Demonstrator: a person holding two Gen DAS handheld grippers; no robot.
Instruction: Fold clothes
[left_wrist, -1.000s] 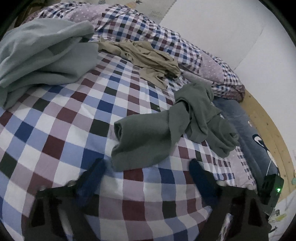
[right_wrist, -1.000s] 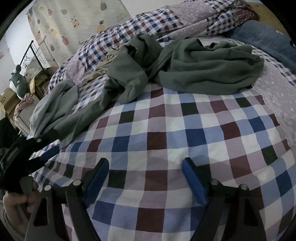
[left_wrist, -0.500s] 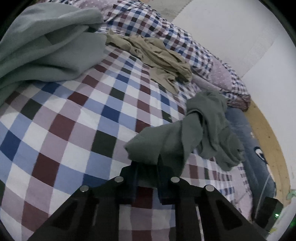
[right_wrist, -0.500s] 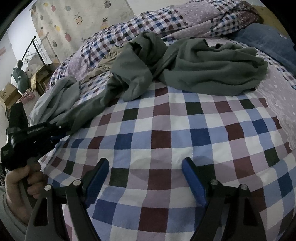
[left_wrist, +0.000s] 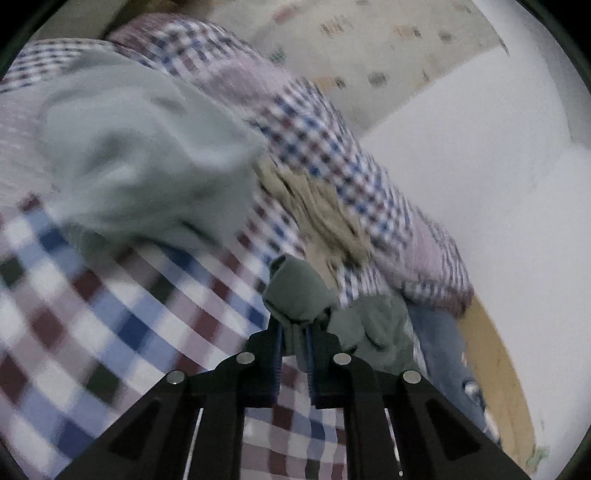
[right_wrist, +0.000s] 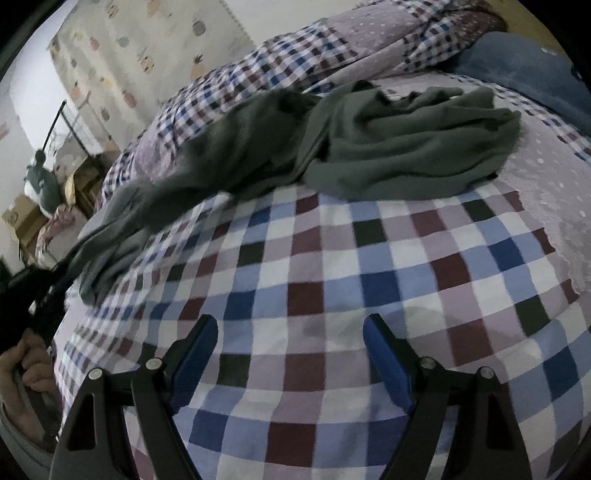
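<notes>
One end of the grey-green garment (right_wrist: 369, 147) is pinched in the closed left gripper (left_wrist: 294, 338); its length is stretched rightward across the checked bed (right_wrist: 332, 280), beyond the wide-open, empty right gripper (right_wrist: 290, 350).

My left gripper (left_wrist: 294, 341) has its fingers (left_wrist: 275, 354) pinched tight on a fold of dark green garment (left_wrist: 295, 291), lifted above the checked bed (left_wrist: 110, 314). A pale grey-green garment (left_wrist: 140, 166) lies upper left, a beige one (left_wrist: 317, 210) just beside it. The view is blurred.
</notes>
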